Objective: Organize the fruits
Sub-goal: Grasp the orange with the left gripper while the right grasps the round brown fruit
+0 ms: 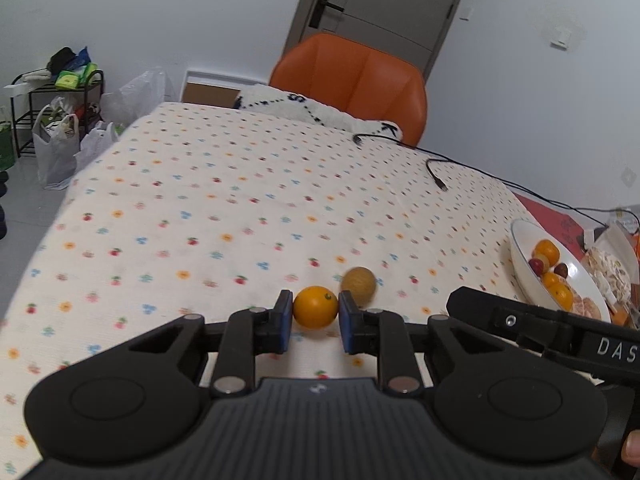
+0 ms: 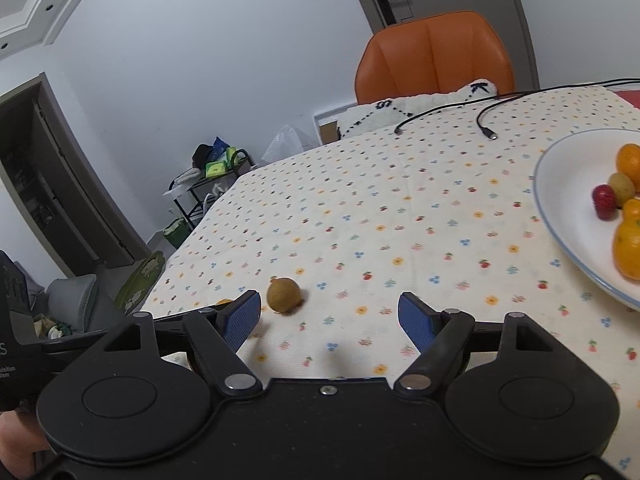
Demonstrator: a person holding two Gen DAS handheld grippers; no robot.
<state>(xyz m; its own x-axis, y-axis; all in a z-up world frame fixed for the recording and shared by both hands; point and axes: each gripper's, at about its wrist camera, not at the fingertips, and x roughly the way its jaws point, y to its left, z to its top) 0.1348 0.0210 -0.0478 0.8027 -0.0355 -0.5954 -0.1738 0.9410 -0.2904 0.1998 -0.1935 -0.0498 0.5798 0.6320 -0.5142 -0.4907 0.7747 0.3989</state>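
Now pinching a small orange (image 1: 315, 306) between the blue pads of the left gripper (image 1: 314, 318), low over the flowered tablecloth (image 1: 224, 208), well short of the white fruit plate (image 1: 524, 276). Right gripper (image 2: 331, 318) spread wide, holding nothing, hovering near the brown round fruit (image 2: 284, 294) just beyond that orange. Risky: smooth round skin, narrow pads, so could squirt free during the carry and roll off the cloth, or knock the brown fruit away.
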